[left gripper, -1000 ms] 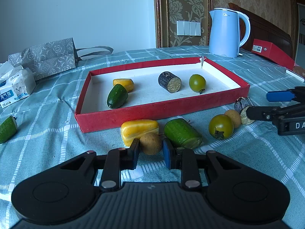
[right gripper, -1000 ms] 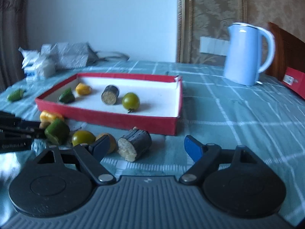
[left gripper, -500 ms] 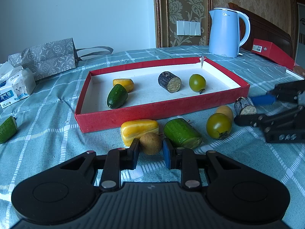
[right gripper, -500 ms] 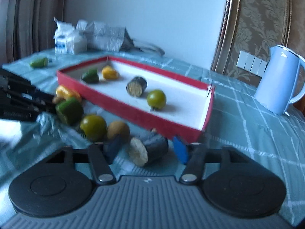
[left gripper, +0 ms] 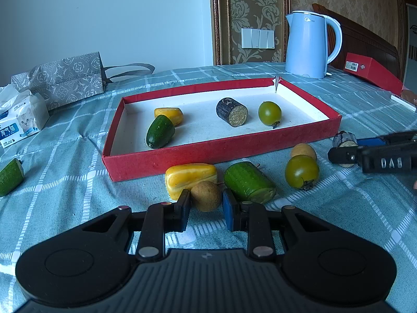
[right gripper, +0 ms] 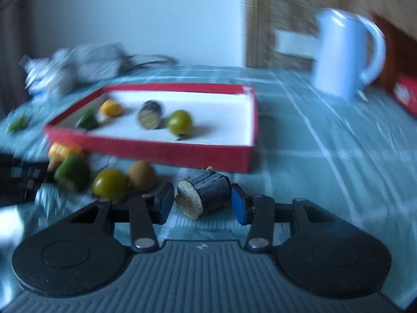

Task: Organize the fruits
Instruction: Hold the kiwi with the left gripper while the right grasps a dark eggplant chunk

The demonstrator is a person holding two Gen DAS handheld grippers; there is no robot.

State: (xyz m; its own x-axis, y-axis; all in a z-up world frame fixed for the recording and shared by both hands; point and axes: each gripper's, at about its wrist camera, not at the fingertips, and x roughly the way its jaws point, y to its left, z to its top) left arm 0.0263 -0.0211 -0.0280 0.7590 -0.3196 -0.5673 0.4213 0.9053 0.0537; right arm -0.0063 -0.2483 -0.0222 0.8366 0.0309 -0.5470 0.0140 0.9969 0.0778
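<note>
My left gripper (left gripper: 206,203) is shut on a small brown round fruit (left gripper: 206,194) that rests on the cloth in front of the red tray (left gripper: 208,154). A yellow piece (left gripper: 190,180) and a cut cucumber (left gripper: 247,182) flank the fruit. My right gripper (right gripper: 202,198) is shut on a dark cane piece (right gripper: 208,193), its pale cut end facing me. In the left wrist view that cane piece (left gripper: 344,139) shows at the right edge. The tray holds a yellow piece (left gripper: 169,114), a cucumber piece (left gripper: 160,131), a second cane piece (left gripper: 232,110) and a green tomato (left gripper: 269,113).
Loose on the cloth are a green tomato (left gripper: 301,170), another brown fruit (left gripper: 303,151) and a cucumber piece (left gripper: 10,173) far left. A blue kettle (left gripper: 308,44) and a red box (left gripper: 372,74) stand behind the tray; a tissue pack (left gripper: 20,120) and grey bag (left gripper: 65,78) lie back left.
The right gripper's jaws have come together onto the dark cane piece and shifted it slightly right in the left wrist view. The left gripper and its brown fruit have not moved.
</note>
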